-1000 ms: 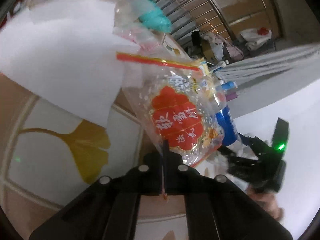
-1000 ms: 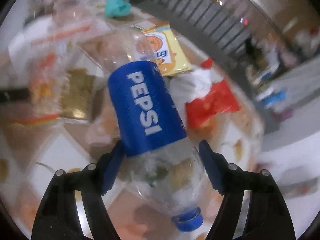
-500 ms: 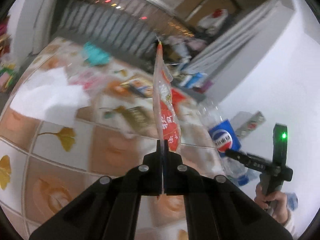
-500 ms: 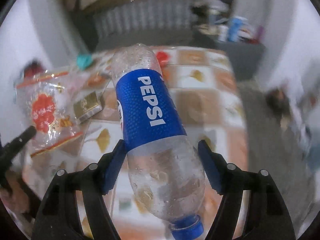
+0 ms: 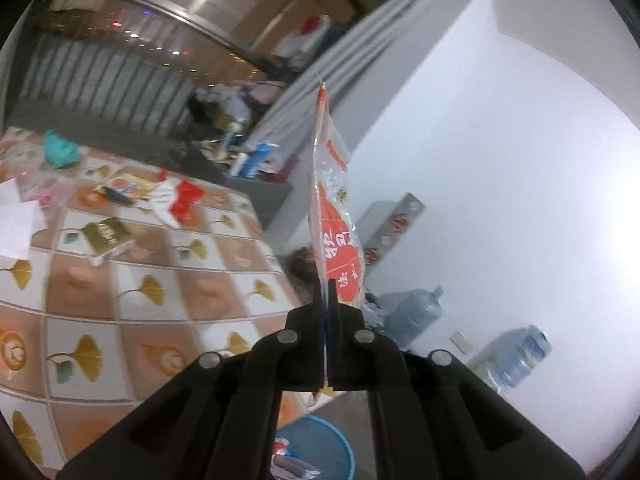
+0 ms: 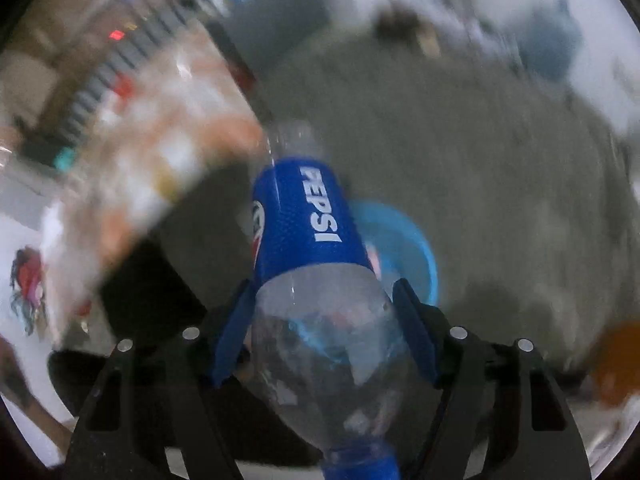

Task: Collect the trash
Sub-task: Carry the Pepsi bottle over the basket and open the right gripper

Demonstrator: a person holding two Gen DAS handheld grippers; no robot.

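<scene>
My left gripper is shut on the lower edge of a clear snack bag with a red label, which stands up edge-on in front of the camera. Below it, a blue bin with some wrappers inside shows at the bottom of the left wrist view. My right gripper points steeply down, its jaws closing on a clear Pepsi bottle with a blue label, cap toward the camera. The pads press the bottle's sides. The bottle hangs above the blue bin on the grey floor.
A table with a ginkgo-patterned cloth carries a gold box, a red packet, a teal bag and white paper. Two large water jugs stand by the white wall.
Both hands have swung away from the littered table toward the floor. The blue bin has come into view under the bottle and below the snack bag. Both grips have held.
</scene>
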